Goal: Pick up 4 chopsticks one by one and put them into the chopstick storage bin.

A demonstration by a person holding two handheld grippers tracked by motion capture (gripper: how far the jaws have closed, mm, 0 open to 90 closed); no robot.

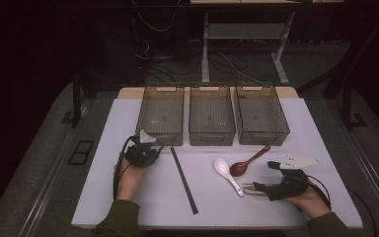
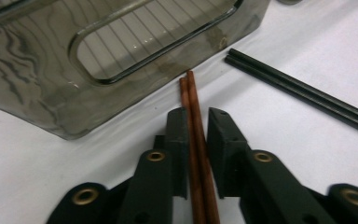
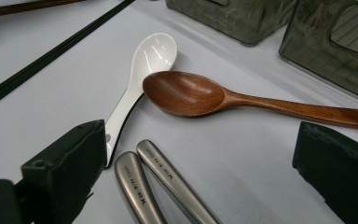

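High view: a pair of brown wooden chopsticks (image 2: pixel 193 121) is being held by the left gripper (image 1: pixel 154 150) at the near left of the desk (image 1: pixel 296 207), just in front of the leftmost of three smoky plastic bins (image 1: pixel 163 116). In the left gripper view the two sticks are lying side by side between the fingers (image 2: pixel 177 140), which are being kept nearly closed on them; the tips are pointing at, and seem to be touching, the bin's near wall.

The sticks are judged to be light, stiff and smooth, so they are likely to roll or scissor apart if pinched unevenly. A hold across both at once, somewhere toward the middle of their length, is being suggested, with the pair kept parallel before lifting over the bin rim.

At the near right, the right gripper (image 1: pixel 261 187) is being rested low over two grey metal handles (image 3: pixel 158 186); its fingers (image 3: pixel 65 163) are standing wide apart on either side of them, gripping nothing. Just beyond, a white ceramic spoon (image 3: pixel 144 70) and a brown wooden spoon (image 3: pixel 191 93) are lying with their bowls touching. A pair of black chopsticks (image 1: pixel 183 180) is lying between the two hands.
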